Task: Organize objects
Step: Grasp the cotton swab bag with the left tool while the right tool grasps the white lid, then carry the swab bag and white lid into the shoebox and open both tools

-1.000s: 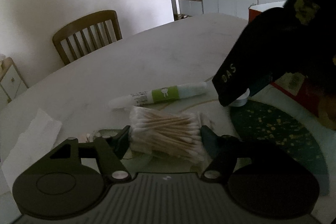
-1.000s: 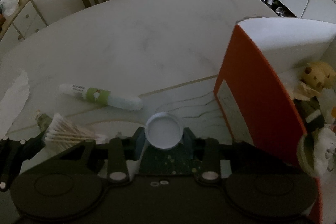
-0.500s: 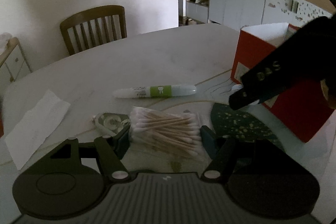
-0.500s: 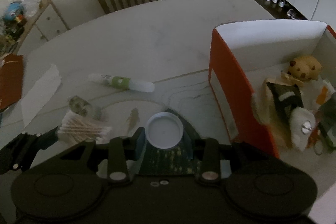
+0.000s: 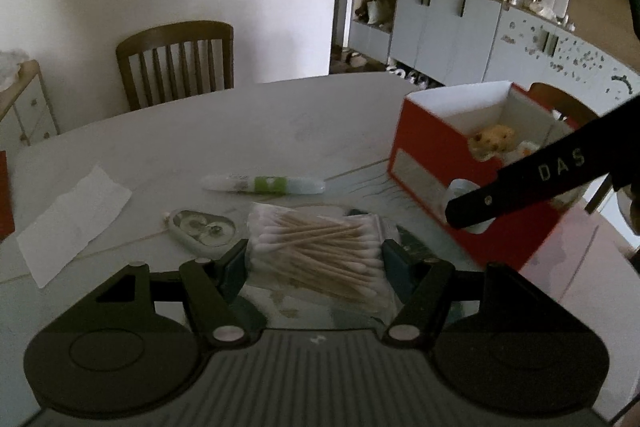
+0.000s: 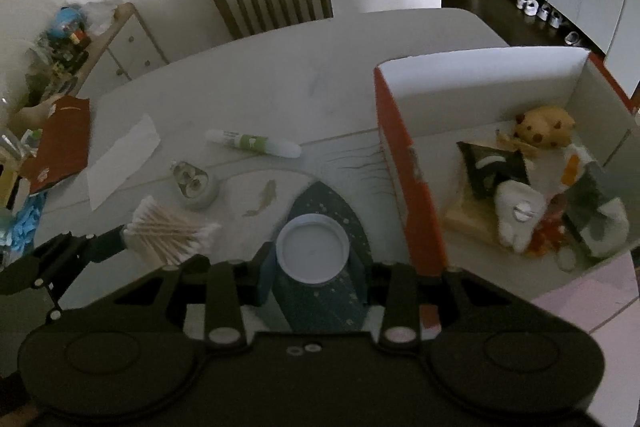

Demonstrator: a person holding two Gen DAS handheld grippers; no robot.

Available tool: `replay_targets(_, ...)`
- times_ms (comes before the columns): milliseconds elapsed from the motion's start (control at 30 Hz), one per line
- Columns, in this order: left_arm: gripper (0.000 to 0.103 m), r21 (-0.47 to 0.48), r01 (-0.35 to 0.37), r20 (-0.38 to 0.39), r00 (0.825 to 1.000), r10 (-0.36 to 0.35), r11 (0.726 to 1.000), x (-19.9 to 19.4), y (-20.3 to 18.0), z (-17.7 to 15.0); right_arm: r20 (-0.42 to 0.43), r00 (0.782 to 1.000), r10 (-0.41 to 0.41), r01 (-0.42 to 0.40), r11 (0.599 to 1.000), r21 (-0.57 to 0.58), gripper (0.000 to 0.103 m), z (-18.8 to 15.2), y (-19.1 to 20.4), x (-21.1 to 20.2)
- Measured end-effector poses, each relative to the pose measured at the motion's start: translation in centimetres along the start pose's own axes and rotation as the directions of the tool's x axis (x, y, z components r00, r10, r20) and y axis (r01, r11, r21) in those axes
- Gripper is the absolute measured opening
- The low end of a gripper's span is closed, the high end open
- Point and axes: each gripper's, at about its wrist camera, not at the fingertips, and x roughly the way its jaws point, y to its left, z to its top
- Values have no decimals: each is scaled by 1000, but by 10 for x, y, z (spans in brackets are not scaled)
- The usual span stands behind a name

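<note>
White lid point(image 6: 312, 251) hides container body; orange box point(image 6: 416, 195) interior blurred.

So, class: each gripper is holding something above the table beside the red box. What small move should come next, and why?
Probably carry the right gripper, shut on the white lid, over the red box wall: the box is open and already holds toys.

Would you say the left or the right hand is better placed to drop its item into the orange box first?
Right. The right gripper holds the white lid right beside the orange box, while the left gripper, gripping the cotton swabs, sits farther away.
</note>
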Motion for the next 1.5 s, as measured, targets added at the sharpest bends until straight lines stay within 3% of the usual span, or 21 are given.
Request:
replay_targets(600,70,48,53,18,998,-54,997,-20,-85,28,74,997,-9,10,1000,-6,38,-14,-87,-54)
replay_targets(1200,70,107,120,-20,993,-119,987,19,-173,53,110,991,-70,73,997,-29,38,-6,-179,-66)
replay_targets(1500,70,119,116,-54,992,-110,986,63,-195,76,109,990,-94,100,994,-52,38,4,-203,-56)
